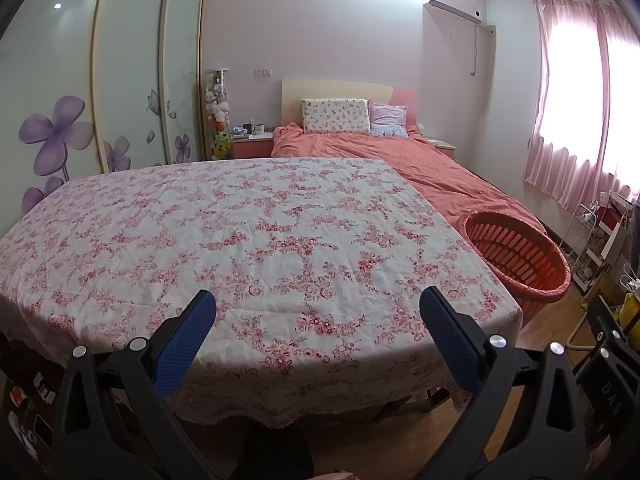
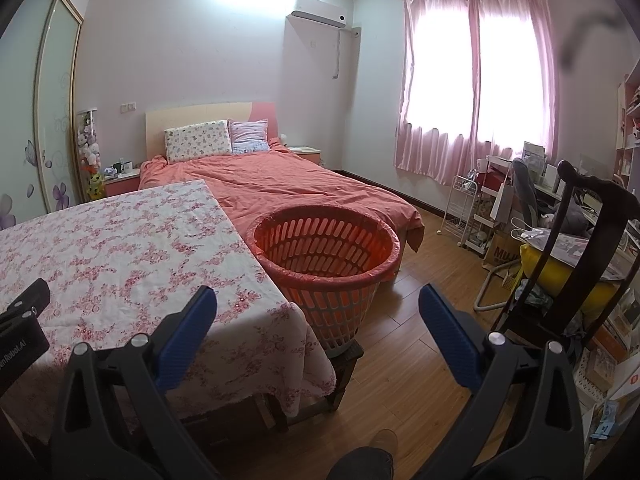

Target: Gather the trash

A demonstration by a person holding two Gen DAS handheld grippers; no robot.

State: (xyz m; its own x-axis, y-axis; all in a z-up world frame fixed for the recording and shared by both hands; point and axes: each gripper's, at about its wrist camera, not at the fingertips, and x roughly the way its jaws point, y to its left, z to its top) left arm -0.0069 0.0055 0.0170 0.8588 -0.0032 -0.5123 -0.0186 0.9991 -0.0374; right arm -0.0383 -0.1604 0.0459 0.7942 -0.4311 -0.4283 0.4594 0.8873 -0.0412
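Bedroom with a floral-clothed table [image 1: 240, 232] before a coral bed [image 2: 288, 184]. My left gripper [image 1: 318, 312] and right gripper [image 2: 318, 308] hover spread wide, holding nothing. No trash visible; an orange basket [image 2: 326, 276] waits beside the table, probably for it.

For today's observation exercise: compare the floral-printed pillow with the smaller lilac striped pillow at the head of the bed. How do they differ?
The floral-printed pillow is wider and blockier; the lilac striped pillow is smaller and squarer. The floral one carries small scattered flowers on cream, the lilac one fine stripes with a ruffled edge. The floral one sits nearer the wardrobe side, the lilac one nearer the window side. Both lean upright against the pale wooden headboard, side by side on the coral bedspread.
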